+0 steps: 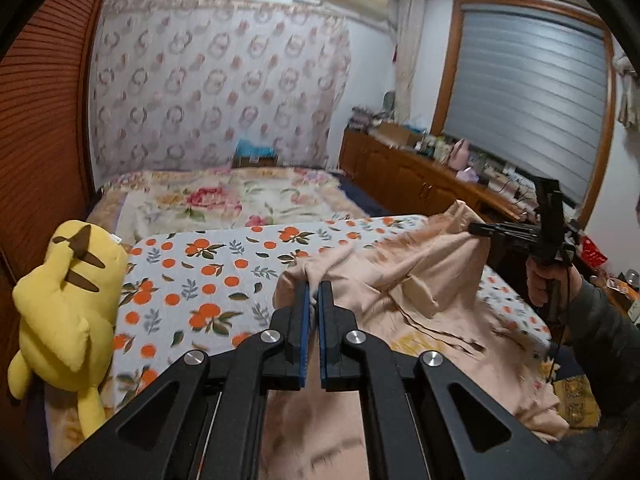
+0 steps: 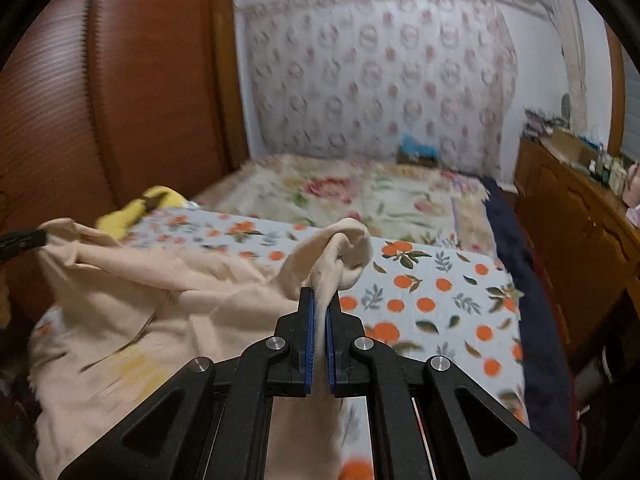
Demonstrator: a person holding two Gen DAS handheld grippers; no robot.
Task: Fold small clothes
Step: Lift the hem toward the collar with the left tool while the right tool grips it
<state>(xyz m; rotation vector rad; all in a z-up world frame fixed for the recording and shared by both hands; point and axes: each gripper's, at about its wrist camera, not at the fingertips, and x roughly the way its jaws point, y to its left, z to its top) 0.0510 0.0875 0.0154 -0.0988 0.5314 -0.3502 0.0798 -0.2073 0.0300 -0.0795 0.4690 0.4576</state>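
A peach garment (image 1: 420, 280) lies rumpled on the orange-print sheet (image 1: 200, 272), lifted at two points. In the left wrist view my left gripper (image 1: 316, 285) is shut on a bunched edge of the cloth. Off to the right, a hand holds my right gripper (image 1: 482, 229), pinching another raised corner. In the right wrist view the right gripper (image 2: 320, 294) is shut on a twisted fold of the garment (image 2: 140, 300), which curls up above its tips. The left gripper (image 2: 24, 238) shows at the left edge, clamped on the far corner.
A yellow plush toy (image 1: 64, 300) sits at the bed's left edge against a brown louvered wardrobe (image 1: 40, 120). A floral blanket (image 1: 224, 200) covers the far bed. A wooden dresser (image 1: 420, 176) with clutter runs along the right under the window.
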